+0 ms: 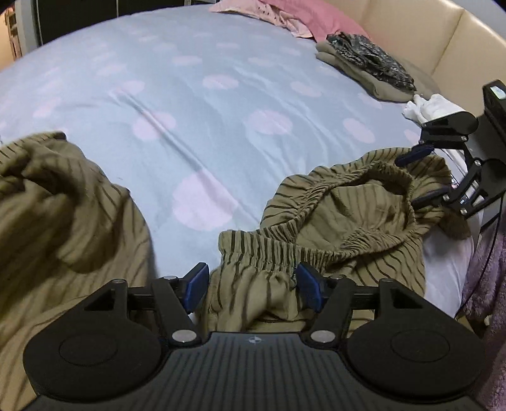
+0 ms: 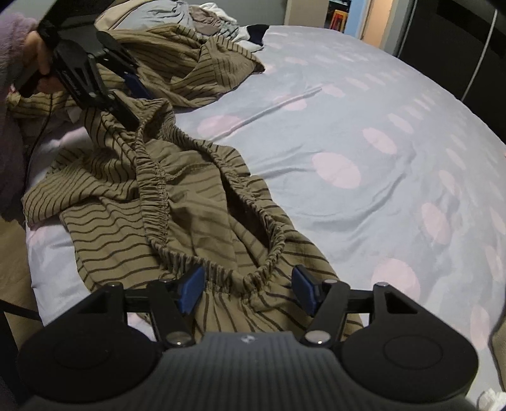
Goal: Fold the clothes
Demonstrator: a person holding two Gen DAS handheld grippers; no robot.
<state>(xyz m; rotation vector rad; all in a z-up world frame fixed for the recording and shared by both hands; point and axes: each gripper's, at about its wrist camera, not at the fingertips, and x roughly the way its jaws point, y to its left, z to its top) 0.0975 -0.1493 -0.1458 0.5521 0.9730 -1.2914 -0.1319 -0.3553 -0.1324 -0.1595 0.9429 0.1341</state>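
Olive striped trousers [image 1: 341, 215] with an elastic waistband lie crumpled on the bed; they also show in the right wrist view [image 2: 177, 196]. My left gripper [image 1: 251, 286] is open, with one end of the waistband [image 1: 253, 253] between its blue pads. My right gripper [image 2: 248, 289] is open, with the other end of the waistband [image 2: 249, 275] between its pads. Each gripper shows in the other's view: the right one [image 1: 414, 177] at the far right, the left one [image 2: 126, 95] at the upper left. One trouser leg [image 1: 57, 202] bunches at the left.
The bed has a light blue cover with pink dots [image 1: 221, 104]. A folded stack of clothes [image 1: 367, 63] lies at the back right, by pink garments [image 1: 278, 15] and a cream headboard [image 1: 442, 34]. A pile of other clothes [image 2: 208, 15] lies at the far end.
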